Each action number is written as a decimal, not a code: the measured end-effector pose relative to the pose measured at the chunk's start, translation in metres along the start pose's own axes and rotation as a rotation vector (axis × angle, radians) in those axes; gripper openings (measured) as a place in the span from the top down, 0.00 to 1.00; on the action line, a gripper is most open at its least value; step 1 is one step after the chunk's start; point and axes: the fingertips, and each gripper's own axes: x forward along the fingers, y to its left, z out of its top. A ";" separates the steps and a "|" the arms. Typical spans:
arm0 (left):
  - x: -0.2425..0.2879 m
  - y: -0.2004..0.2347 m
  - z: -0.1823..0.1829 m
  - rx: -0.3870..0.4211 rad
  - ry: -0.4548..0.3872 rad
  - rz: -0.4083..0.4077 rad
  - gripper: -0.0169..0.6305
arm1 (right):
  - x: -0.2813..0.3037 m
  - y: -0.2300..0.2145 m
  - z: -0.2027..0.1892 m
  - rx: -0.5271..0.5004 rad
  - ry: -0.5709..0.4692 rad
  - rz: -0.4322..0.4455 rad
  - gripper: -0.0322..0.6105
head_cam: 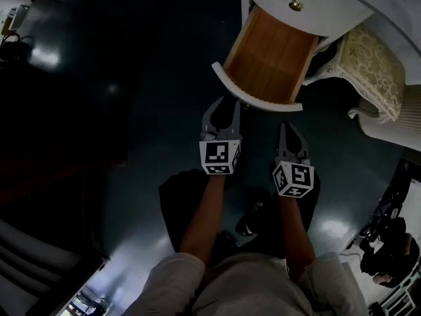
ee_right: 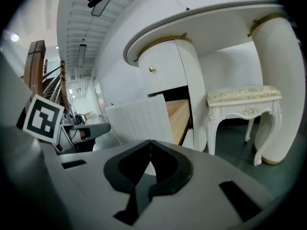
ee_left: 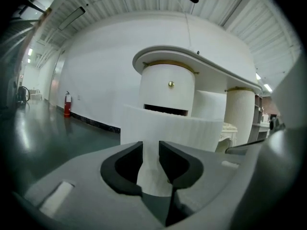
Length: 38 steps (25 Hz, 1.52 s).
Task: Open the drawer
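Note:
The lower drawer (head_cam: 270, 54) of the white dressing table stands pulled out, its wooden inside bare and its curved white front (head_cam: 253, 96) toward me. That front fills the middle of the left gripper view (ee_left: 172, 128) and shows at an angle in the right gripper view (ee_right: 139, 121). My left gripper (head_cam: 223, 107) hangs just short of the front, open, with nothing between its jaws (ee_left: 150, 145). My right gripper (head_cam: 289, 129) is lower and to the right, shut on nothing, its tips meeting (ee_right: 150, 143). The upper drawer with a brass knob (head_cam: 296, 5) is closed.
A cream upholstered stool (head_cam: 371, 71) stands right of the drawer, beside a ribbed white column (ee_right: 283, 80). The floor is dark and glossy. A red fire extinguisher (ee_left: 67, 110) sits by the far wall. Dark equipment lies at the right edge (head_cam: 388, 249).

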 end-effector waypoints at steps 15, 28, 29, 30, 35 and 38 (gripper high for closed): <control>-0.044 0.012 0.090 0.089 0.197 -0.018 0.82 | -0.073 0.016 0.102 0.020 0.158 -0.070 0.93; -0.149 -0.070 0.237 0.083 0.313 -0.128 0.82 | -0.161 0.081 0.215 -0.025 0.294 -0.012 0.93; -0.158 -0.075 0.243 0.076 0.334 -0.129 0.82 | -0.170 0.085 0.220 -0.035 0.307 -0.004 0.93; -0.166 -0.080 0.251 0.072 0.352 -0.132 0.82 | -0.180 0.088 0.228 -0.032 0.314 -0.001 0.93; -0.205 -0.114 0.291 0.098 0.459 -0.175 0.82 | -0.225 0.092 0.270 0.025 0.332 -0.030 0.93; -0.222 -0.124 0.316 0.109 0.442 -0.180 0.82 | -0.243 0.101 0.297 0.042 0.304 -0.025 0.93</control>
